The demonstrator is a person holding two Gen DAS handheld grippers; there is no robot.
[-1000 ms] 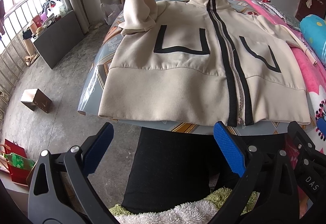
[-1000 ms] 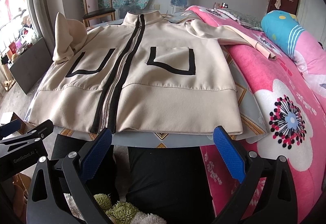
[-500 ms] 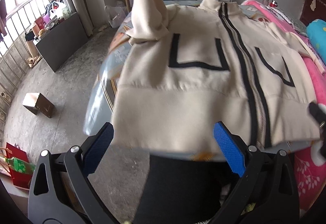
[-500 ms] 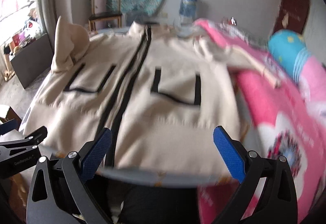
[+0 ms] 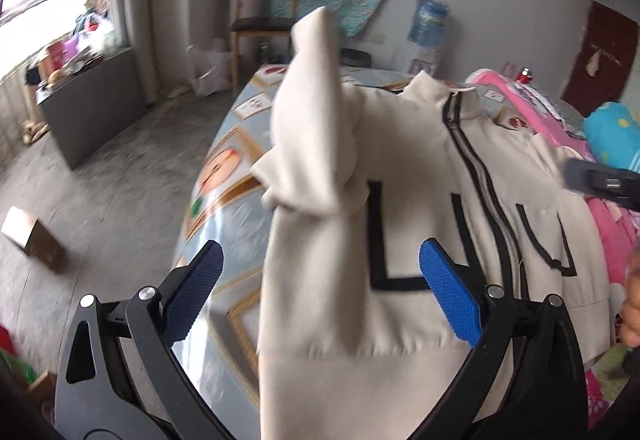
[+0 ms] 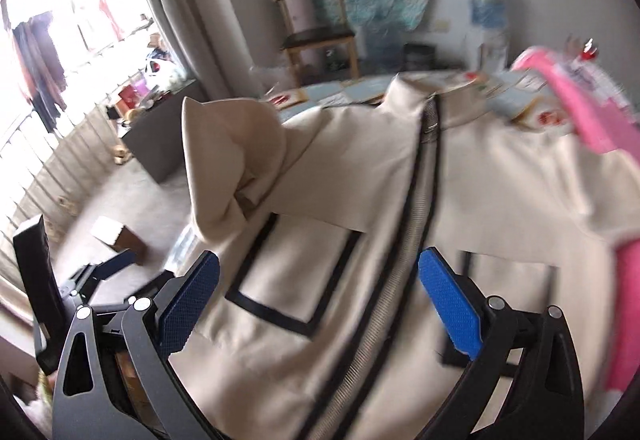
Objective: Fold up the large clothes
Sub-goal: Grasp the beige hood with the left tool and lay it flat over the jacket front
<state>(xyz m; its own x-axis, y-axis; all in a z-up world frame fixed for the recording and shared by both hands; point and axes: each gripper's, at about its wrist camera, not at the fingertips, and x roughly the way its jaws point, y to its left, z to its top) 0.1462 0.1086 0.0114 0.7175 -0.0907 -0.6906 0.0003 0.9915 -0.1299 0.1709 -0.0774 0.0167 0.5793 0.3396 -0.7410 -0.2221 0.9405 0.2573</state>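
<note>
A cream zip-up jacket [image 5: 420, 200] with black trim and pocket outlines lies front up on a patterned table [image 5: 224, 176]. Its left sleeve [image 5: 316, 128] is bunched up and stands in a peak near the shoulder. My left gripper [image 5: 320, 292] is open and empty, over the jacket's left hem side, below the bunched sleeve. My right gripper [image 6: 320, 300] is open and empty above the jacket [image 6: 400, 200], near the zip [image 6: 404, 260] and the left pocket. The left gripper also shows in the right wrist view [image 6: 100, 276] at the lower left.
A pink flowered quilt [image 5: 616, 224] and a blue pillow [image 5: 612, 136] lie right of the table. A wooden chair [image 5: 260, 16] and a water bottle [image 5: 430, 20] stand at the back wall. A small cardboard box [image 5: 32, 240] sits on the floor at left.
Both grippers have moved forward from the table's near edge to over the jacket, toward its left side. Both stay open. The jacket has not moved.
</note>
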